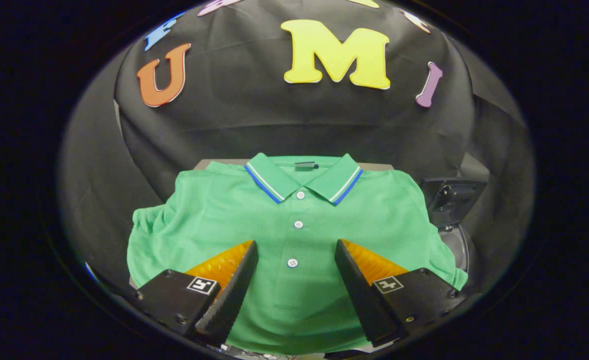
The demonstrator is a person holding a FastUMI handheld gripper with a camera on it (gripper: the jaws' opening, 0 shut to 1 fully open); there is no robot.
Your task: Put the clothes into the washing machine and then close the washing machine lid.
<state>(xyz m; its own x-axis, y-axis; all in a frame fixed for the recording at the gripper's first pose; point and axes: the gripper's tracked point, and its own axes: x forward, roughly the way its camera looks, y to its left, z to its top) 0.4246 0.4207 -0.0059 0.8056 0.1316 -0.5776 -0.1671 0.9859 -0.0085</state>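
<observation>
A green polo shirt (294, 220) lies spread flat, front up, with a striped collar (303, 177) and three white buttons down its placket. My gripper (297, 250) hovers over the shirt's lower front, fingers wide apart and open, with the lowest button showing between them and nothing held. To the right of the shirt sits the washing machine (454, 235): a dark raised part and a curved grey rim, partly hidden by the shirt's sleeve.
The shirt rests on a grey surface (209, 164) whose far edge peeks out behind the collar. Black cloth wall rises close behind and to both sides.
</observation>
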